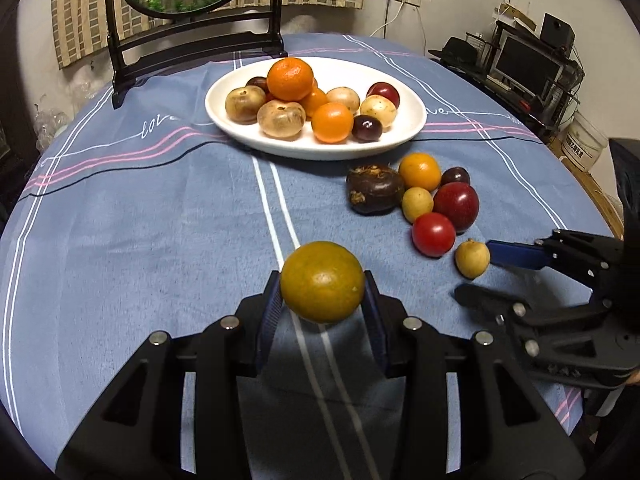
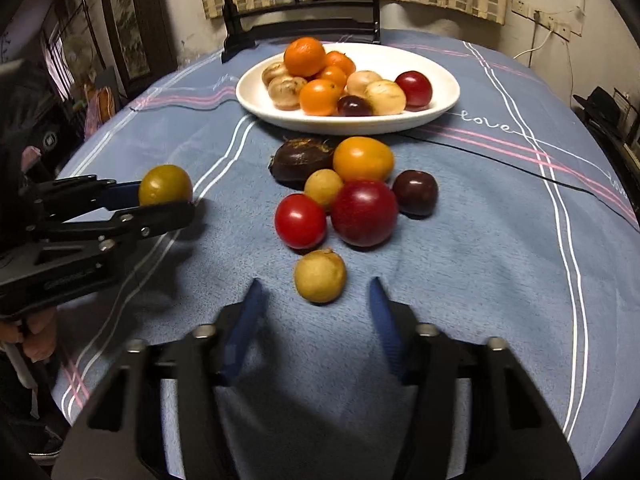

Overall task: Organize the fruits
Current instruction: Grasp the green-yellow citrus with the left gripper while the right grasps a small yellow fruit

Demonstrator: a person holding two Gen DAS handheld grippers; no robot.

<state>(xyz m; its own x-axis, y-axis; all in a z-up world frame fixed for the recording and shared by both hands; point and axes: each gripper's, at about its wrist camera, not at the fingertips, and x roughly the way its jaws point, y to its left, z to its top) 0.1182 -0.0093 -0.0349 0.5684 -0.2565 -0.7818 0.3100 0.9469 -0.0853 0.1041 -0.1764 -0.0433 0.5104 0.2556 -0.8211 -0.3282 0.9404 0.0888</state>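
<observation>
One greenish-yellow round citrus fruit (image 1: 322, 282), skin dull and mottled, sits clamped between the blue pads of the left gripper (image 1: 323, 300) above the blue striped tablecloth (image 1: 140, 240). Seven loose fruits lie beside the white oval plate (image 1: 224, 118) of heaped fruit.

Right wrist view: right gripper (image 2: 318, 296) stands unclenched, one small tan round fruit (image 2: 320, 276) just ahead of its tips, untouched. Behind it lie six more fruits.
</observation>
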